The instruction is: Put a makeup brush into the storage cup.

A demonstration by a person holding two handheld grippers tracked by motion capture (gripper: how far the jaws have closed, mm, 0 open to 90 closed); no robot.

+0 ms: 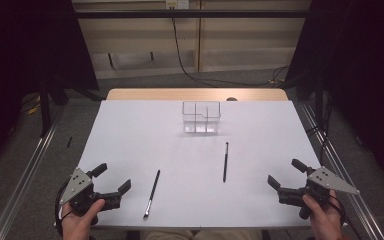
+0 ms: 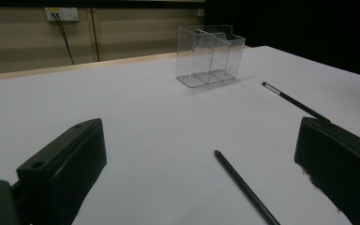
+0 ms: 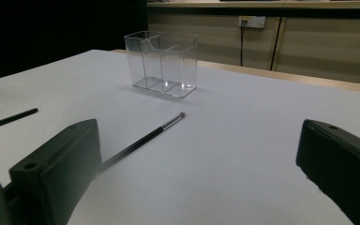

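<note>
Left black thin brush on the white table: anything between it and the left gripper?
Nothing visible. The left black thin brush lies alone on the bare white table, just right of the open left gripper, apart from the clear plastic divided holder.

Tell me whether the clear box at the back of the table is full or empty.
Empty. The clear box stands upright and its see-through walls show bare compartments; both black sticks, the left one and the right one, lie on the table outside it.

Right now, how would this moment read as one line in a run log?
left tongs: open, empty | right tongs: open, empty | two brushes: flat on table | clear holder: empty
</note>
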